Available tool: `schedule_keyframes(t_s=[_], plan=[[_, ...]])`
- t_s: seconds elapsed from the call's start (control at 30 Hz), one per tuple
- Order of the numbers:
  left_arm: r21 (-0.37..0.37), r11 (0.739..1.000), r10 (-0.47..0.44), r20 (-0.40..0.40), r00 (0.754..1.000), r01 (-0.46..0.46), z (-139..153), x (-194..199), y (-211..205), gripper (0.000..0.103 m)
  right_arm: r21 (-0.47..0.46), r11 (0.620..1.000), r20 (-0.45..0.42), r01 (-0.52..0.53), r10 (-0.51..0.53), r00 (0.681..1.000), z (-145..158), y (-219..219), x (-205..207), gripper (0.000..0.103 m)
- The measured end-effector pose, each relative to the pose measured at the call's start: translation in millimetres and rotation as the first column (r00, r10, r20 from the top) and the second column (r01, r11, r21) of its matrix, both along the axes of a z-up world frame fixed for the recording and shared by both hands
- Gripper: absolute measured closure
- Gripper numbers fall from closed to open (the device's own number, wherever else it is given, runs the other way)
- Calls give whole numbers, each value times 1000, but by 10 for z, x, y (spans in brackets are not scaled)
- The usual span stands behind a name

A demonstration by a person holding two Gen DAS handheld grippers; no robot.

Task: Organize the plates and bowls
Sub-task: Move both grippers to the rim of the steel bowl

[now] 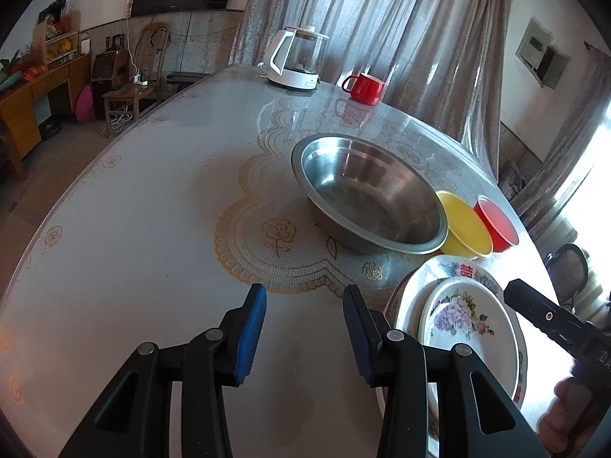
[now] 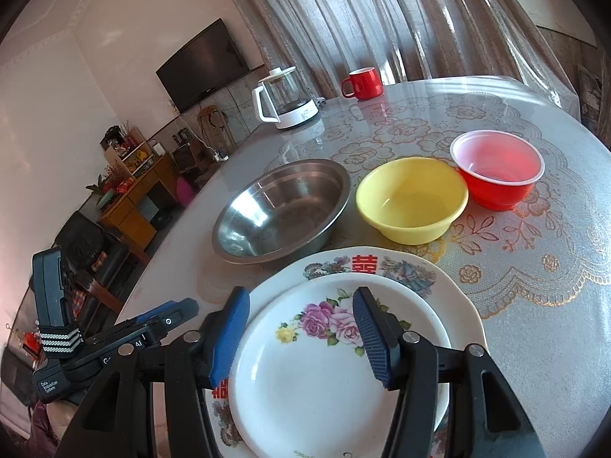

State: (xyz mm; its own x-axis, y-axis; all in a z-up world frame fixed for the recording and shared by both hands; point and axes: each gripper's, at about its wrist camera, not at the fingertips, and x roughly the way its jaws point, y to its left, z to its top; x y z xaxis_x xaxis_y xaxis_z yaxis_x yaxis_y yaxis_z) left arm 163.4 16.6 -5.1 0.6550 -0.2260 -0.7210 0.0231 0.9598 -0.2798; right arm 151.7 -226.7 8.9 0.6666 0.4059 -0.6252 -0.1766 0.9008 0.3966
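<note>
- Right hand-held gripper point(image 2: 301, 332) hangs over the floral plate point(image 2: 324, 366), jaws parted and nothing between the pads; plate already nests on the bigger patterned plate point(image 2: 450, 290), so the plates look stacked.
- Left hand-held gripper point(image 1: 304, 328) sits over bare table point(image 1: 133, 229), jaws partly apart, empty; plate stack just to its right.
- Key relation: the bowls lie ahead of the right gripper in a row, steel bowl point(image 2: 282, 213) left, yellow bowl point(image 2: 412, 198) middle, red bowl point(image 2: 496, 175) far right; yellow and red rims look close, maybe touching; can't tell.
- My read: bowls get nested next; right hand is nearer red and yellow, left hand nearer the steel bowl.
- Right view shows all three bowls open and empty; in the left view the steel bowl half hides the yellow and red ones.
- Left view shows a hand point(image 1: 573, 412) holding the right tool; right view doesn't.
</note>
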Motion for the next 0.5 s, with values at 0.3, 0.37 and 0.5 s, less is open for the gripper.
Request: schedule_keyframes(t_s=[0.3, 0.37, 0.5], plan=[[-62, 998, 23, 38, 999, -21, 143, 365, 85, 61, 103, 994, -42, 25, -21, 999, 17, -52, 401, 46], [-58, 998, 36, 37, 999, -34, 148, 471, 91, 61, 123, 992, -57, 31, -24, 998, 3, -47, 514, 46], [-89, 995, 46, 19, 999, -44, 98, 689, 115, 62, 115, 993, -91, 33, -23, 996, -70, 23, 715, 54]])
